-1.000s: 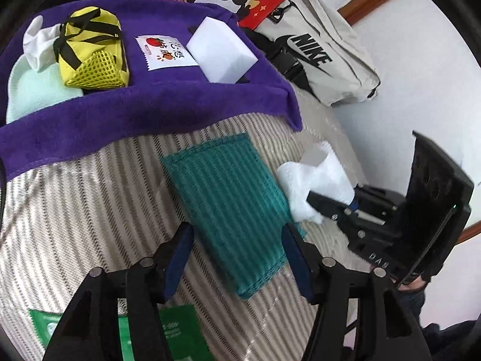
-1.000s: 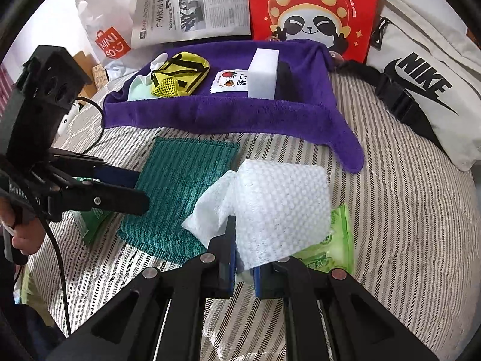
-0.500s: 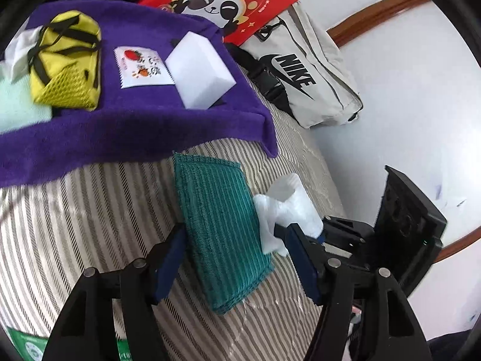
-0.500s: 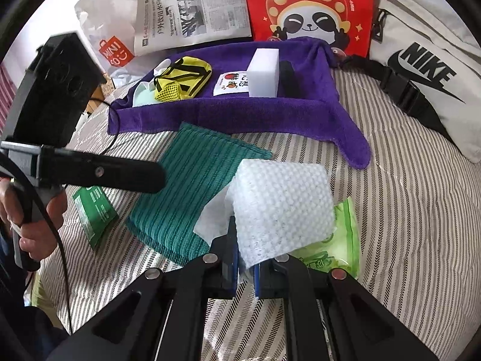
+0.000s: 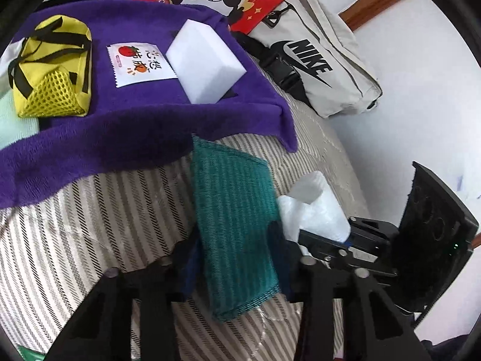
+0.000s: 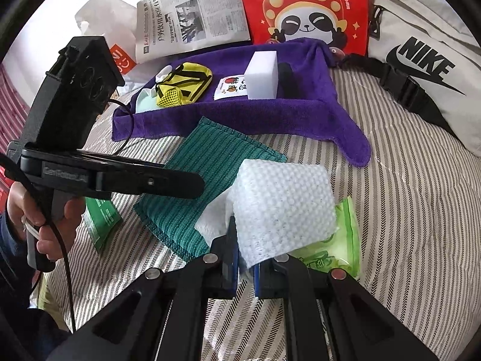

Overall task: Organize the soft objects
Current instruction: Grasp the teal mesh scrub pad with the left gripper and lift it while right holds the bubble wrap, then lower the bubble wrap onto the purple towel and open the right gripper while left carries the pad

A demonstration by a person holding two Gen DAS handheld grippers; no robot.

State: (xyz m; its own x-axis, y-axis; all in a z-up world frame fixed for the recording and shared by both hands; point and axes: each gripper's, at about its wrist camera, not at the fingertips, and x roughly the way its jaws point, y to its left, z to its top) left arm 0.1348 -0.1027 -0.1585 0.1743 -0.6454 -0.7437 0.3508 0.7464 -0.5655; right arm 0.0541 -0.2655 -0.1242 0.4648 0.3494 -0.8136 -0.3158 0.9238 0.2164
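Observation:
A folded teal cloth [image 5: 231, 210] lies on the striped bed just below the purple towel [image 5: 120, 138]. My left gripper [image 5: 234, 258] straddles its near end, jaws closing, with the blue pads [image 5: 278, 240] touching both long edges. In the right wrist view the left gripper [image 6: 192, 185] reaches across the teal cloth [image 6: 210, 162] from the left. My right gripper [image 6: 245, 258] is shut on a white dimpled cloth [image 6: 282, 204], held up just right of the teal one. The left wrist view shows the same white cloth [image 5: 315, 210] in the right gripper [image 5: 303, 236].
On the purple towel [image 6: 240, 114] rest a yellow mesh pouch [image 6: 183, 84], a white foam block [image 6: 261, 75] and a small sachet [image 6: 231, 87]. Green packets [image 6: 330, 240] [image 6: 102, 219] lie on the bed. A Nike bag [image 6: 421, 69], red panda bag [image 6: 306, 9] and newspaper [image 6: 192, 15] sit behind.
My left gripper slid forward over the teal cloth and its jaws narrowed onto the cloth's edges. The right gripper kept the white cloth in about the same place.

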